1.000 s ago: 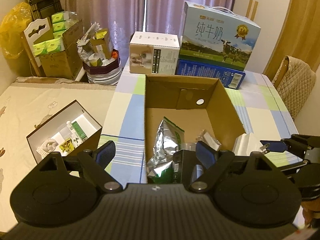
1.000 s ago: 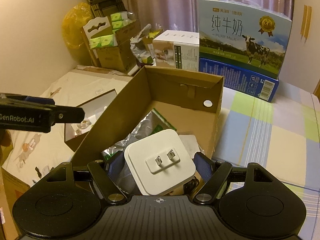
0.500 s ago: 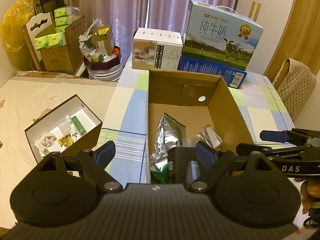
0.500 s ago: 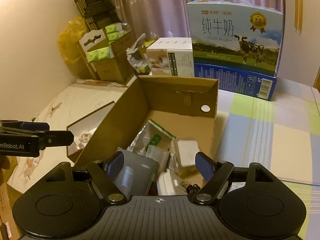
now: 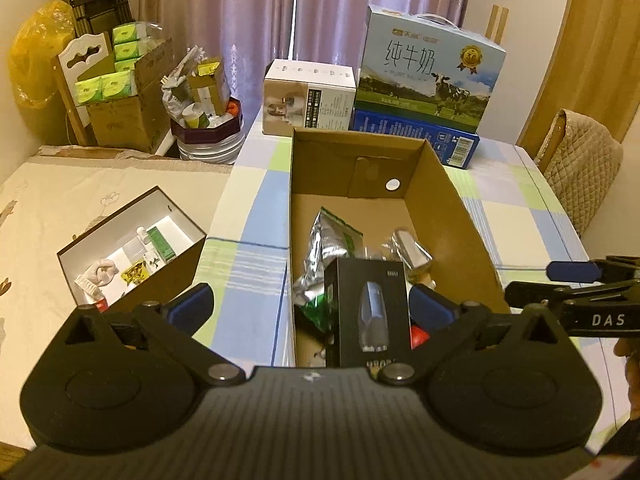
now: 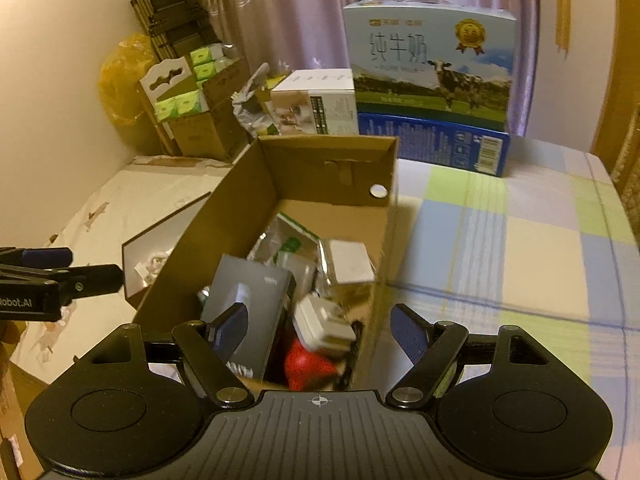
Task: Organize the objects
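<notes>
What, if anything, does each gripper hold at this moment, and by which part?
Nothing is held. The left gripper and the right gripper both have their fingers spread open above the cardboard box, with no object between them.

Left wrist view: close above the near end of the cardboard box [image 5: 448, 208], facing the curtains [image 5: 256, 20]. Right wrist view: close too, from the right, same way. Shared: box, milk carton [image 6: 432, 52].

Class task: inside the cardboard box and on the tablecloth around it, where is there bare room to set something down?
Free: the box floor between its far wall and the foil pouch; the tablecloth right of the box, before the milk carton. Crowded: the box's near end, around the black box and white plug.
</notes>
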Motion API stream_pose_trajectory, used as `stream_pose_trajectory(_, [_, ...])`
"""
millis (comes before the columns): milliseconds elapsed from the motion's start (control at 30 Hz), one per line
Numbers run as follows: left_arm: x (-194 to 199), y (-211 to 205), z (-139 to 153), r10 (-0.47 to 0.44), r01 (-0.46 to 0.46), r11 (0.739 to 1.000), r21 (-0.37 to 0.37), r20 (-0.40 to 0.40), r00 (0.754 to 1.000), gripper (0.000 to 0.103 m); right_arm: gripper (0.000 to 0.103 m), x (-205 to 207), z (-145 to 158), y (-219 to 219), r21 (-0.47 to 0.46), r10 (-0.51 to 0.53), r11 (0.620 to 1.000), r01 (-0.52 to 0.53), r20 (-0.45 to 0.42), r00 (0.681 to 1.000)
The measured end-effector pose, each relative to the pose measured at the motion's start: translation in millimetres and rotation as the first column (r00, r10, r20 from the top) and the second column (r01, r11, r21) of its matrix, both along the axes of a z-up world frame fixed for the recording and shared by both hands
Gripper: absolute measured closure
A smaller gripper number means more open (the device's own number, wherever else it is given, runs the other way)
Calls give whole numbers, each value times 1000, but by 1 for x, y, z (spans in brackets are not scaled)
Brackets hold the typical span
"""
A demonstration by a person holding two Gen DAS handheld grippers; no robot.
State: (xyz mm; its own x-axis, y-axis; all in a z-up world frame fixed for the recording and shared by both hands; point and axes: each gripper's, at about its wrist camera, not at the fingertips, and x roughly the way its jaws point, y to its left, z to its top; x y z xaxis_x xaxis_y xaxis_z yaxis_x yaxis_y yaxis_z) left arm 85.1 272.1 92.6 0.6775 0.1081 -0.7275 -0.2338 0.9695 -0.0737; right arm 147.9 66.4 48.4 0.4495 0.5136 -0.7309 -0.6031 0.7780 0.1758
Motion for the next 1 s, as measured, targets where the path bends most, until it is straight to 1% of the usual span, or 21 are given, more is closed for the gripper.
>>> stream_pose_trajectory(67, [-10, -1, 1, 4, -4, 1000, -8, 0, 1000, 1, 27, -10, 0, -9, 2, -13, 1000, 13, 2, 1000])
stream_pose_trajectory(133, [-22, -4, 2, 11, -11, 1000, -8, 7, 1000, 1, 24, -20, 0, -19, 5, -27, 1000, 27, -3, 1000])
stream_pose_trajectory(200, [-33, -10, 3, 7, -7, 1000, -5, 8, 1000, 1, 17, -31, 0, -28, 12, -37, 999, 37, -9, 999])
stream_pose_trajectory(300, [-49, -22, 2, -4, 4, 1000, 3, 10, 1000, 1, 13, -46, 1, -39, 24, -50, 998, 50, -7, 999])
stream_pose_trajectory(400, [-63, -33, -1, -12, 12, 1000, -9, 16, 1000, 1, 13, -61, 3, -49, 31, -59, 998, 60, -3, 998])
stream_pose_trajectory(500, [-76, -44, -4, -32, 32, 999, -32, -3, 999, 1, 13, -76, 4, -61, 34, -60, 998, 60, -3, 998])
stream_pose_trajectory(567, [-84, -52, -5, -34, 34, 999, -20, -1, 999, 1, 13, -86, 5, -68, 32, -68, 997, 68, 6, 998])
stream_pose_trajectory(733, [-103, -64, -4, -3, 3, 1000, -10, -5, 1000, 1, 13, -109, 8, -84, 28, -97, 995, 97, 21, 995])
stream_pose_trajectory(900, [-120, -74, -5, 38, -38, 999, -3, -22, 999, 1, 13, -129, 9, -90, 20, -110, 994, 109, 25, 994])
stream_pose_trajectory(1000, [-128, -81, -8, 35, -36, 999, -18, -31, 999, 1, 13, -140, 8, -91, 17, -103, 995, 102, 26, 994])
